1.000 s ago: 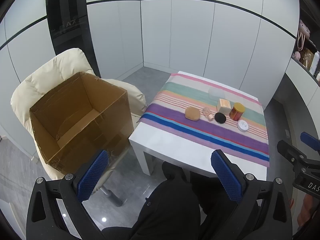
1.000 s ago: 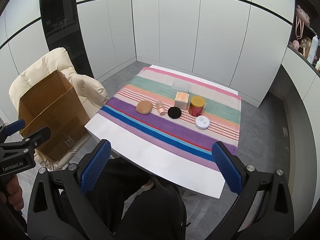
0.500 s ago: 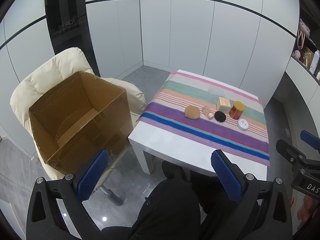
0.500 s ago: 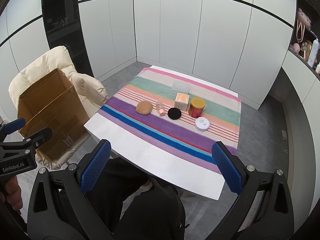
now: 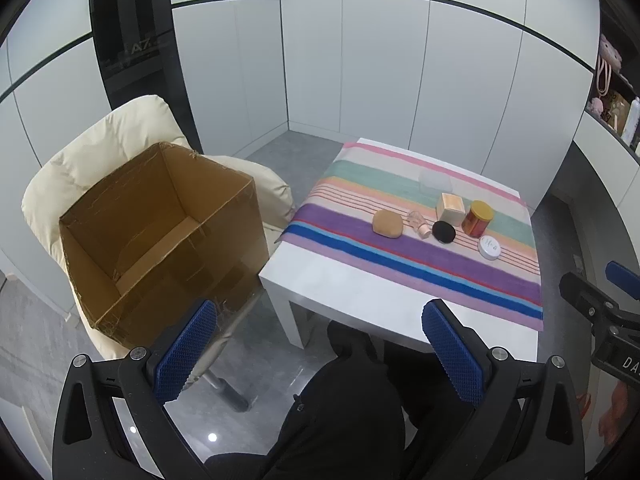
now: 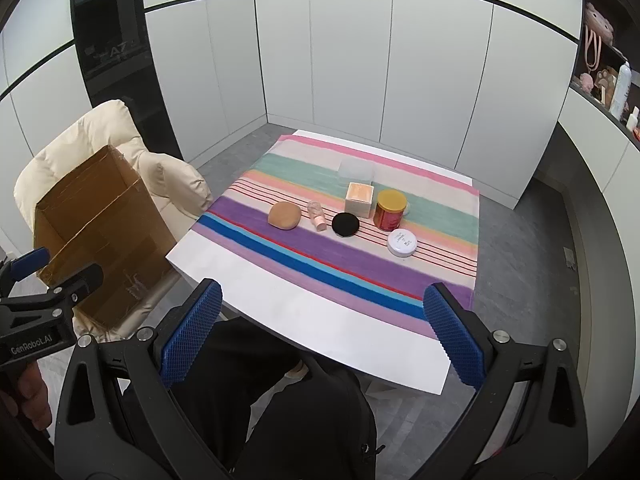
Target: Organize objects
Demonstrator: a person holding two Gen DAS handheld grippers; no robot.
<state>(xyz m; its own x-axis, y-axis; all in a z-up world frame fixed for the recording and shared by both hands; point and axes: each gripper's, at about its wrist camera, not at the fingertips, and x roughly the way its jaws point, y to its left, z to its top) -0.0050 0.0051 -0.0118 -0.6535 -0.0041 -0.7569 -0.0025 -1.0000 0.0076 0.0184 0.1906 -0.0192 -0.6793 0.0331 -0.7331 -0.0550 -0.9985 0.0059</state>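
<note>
While both ribbed blue fingers (image 5: pixel 186 350) gape empty, round jar (image 6: pixel 390 210) on striped cloth (image 6: pixel 360 256)

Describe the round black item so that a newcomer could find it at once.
Start at the white table with the striped cloth. In the row of small items, the black disc lies flat between a pink bottle and a yellow-lidded jar; it alone is black.
</note>
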